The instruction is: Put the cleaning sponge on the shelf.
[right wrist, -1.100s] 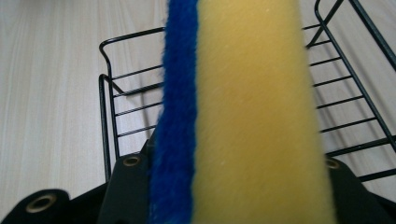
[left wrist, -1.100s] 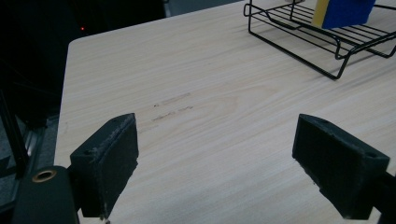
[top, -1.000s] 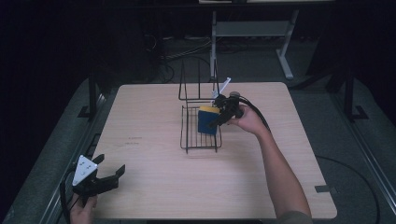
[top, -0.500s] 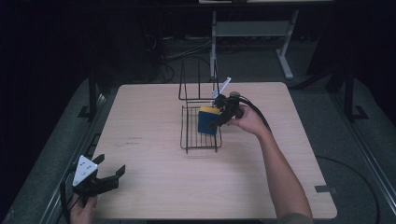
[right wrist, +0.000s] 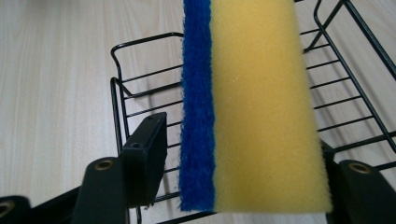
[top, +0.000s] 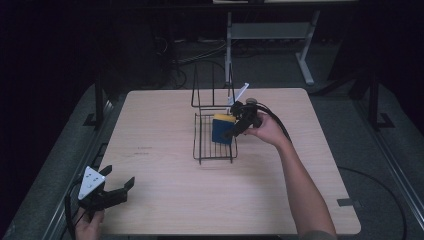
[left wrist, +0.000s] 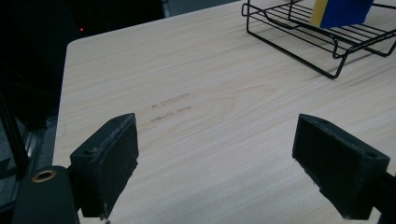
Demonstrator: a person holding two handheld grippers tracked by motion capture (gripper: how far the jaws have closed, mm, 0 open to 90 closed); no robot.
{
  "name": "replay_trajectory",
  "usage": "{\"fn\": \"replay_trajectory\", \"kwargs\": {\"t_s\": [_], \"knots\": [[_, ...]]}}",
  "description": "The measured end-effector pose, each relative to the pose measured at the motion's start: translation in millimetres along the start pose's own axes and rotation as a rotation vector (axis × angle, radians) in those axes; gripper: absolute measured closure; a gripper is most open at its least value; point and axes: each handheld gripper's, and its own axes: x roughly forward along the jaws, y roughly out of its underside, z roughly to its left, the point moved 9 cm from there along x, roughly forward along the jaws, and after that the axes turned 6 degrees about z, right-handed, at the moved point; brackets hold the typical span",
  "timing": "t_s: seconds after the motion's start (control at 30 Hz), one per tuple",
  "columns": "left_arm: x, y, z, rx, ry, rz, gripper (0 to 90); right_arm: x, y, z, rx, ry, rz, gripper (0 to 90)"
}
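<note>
High view gives me the black wire rack (top: 215,145) near the middle of the table (top: 165,125), with a yellow-and-blue sponge (top: 223,129) standing on edge in its tray. My right gripper (top: 236,126) sits at the sponge. From the right gripper view, the sponge (right wrist: 252,107) stands between the jaws, which have just been opening; I see a gap between the left pad and the blue face, while the other pad is hidden behind the yellow foam. My left gripper (top: 116,189) rests at the table's near left corner, jaws spread wide over bare wood, well apart from the rack (left wrist: 317,37).
</note>
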Motion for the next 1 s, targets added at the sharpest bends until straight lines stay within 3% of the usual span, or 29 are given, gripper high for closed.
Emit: {"fn": "replay_trajectory", "kwargs": {"t_s": [1.0], "knots": [[0.2, -1.1, -2.5, 0.009, 0.003, 0.001, 13.9, -9.0, 8.1, 5.9, 0.017, 0.028, -0.007, 26.6]]}}
